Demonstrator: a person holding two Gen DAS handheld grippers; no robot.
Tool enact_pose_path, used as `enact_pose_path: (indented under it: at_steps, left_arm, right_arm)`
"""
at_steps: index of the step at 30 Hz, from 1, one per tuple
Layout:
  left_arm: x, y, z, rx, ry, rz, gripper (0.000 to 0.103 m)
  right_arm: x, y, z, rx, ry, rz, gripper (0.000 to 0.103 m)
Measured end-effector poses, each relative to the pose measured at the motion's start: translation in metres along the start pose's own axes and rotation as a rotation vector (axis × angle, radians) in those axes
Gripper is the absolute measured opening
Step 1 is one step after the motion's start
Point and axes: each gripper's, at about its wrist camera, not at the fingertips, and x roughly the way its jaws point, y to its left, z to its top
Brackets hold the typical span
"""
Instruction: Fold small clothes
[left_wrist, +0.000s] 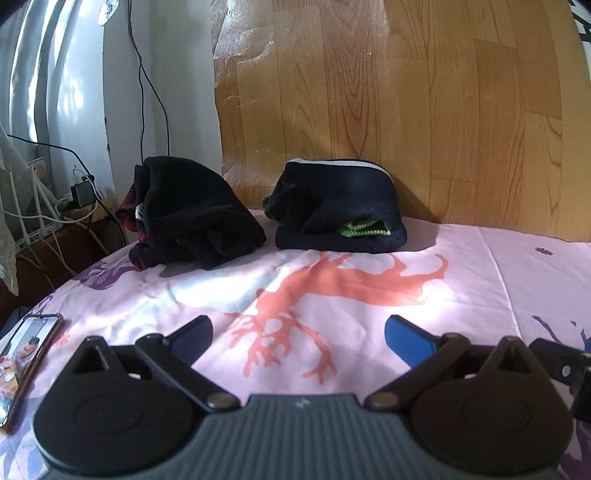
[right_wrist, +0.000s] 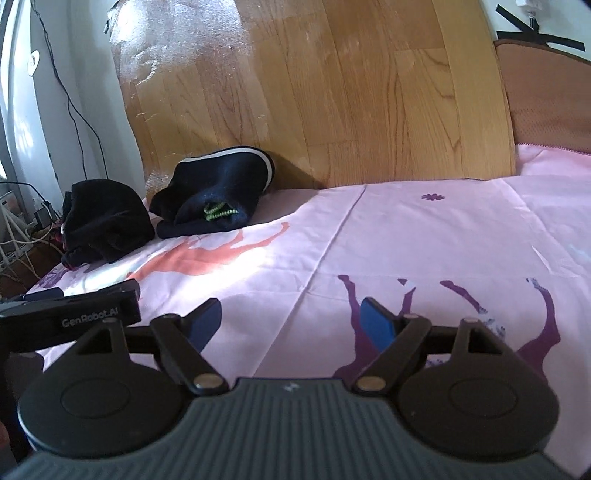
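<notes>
Pink sheet (left_wrist: 480, 280) lay beneath my grippers. Two soft, light garments sat ahead: navy bundle (left_wrist: 340, 210) beyond my left gripper (left_wrist: 297, 334), black bundle (left_wrist: 192, 218) ahead-left; I judged loose edges best to pinch. Left and right gripper (right_wrist: 291, 317) were spread, empty.

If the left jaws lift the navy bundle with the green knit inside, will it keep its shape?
Probably not. The navy bundle looks like soft, loosely folded fabric, so it should droop and unfold. The green knit piece sits in an open fold and may slip out. It seems light.
</notes>
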Motion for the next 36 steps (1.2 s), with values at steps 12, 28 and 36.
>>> enact_pose_path:
  at_steps: [12, 28, 36]
  left_arm:
    - [0.0025, 0.0012, 0.0003, -0.009, 0.013, 0.002, 0.103]
    - [0.0042, 0.0005, 0.0007, -0.004, 0.02, -0.021, 0.103]
    - [0.0007, -0.0004, 0.0002, -0.001, 0.002, -0.003, 0.103]
  right_arm:
    - [0.0053, -0.0043, 0.0016, 0.033, 0.05, 0.024, 0.085]
    - [0.0023, -0.0073, 0.0016, 0.05, 0.05, 0.05, 0.087]
    - [0.0023, -0.0103, 0.0021, 0.068, 0.05, 0.05, 0.087]
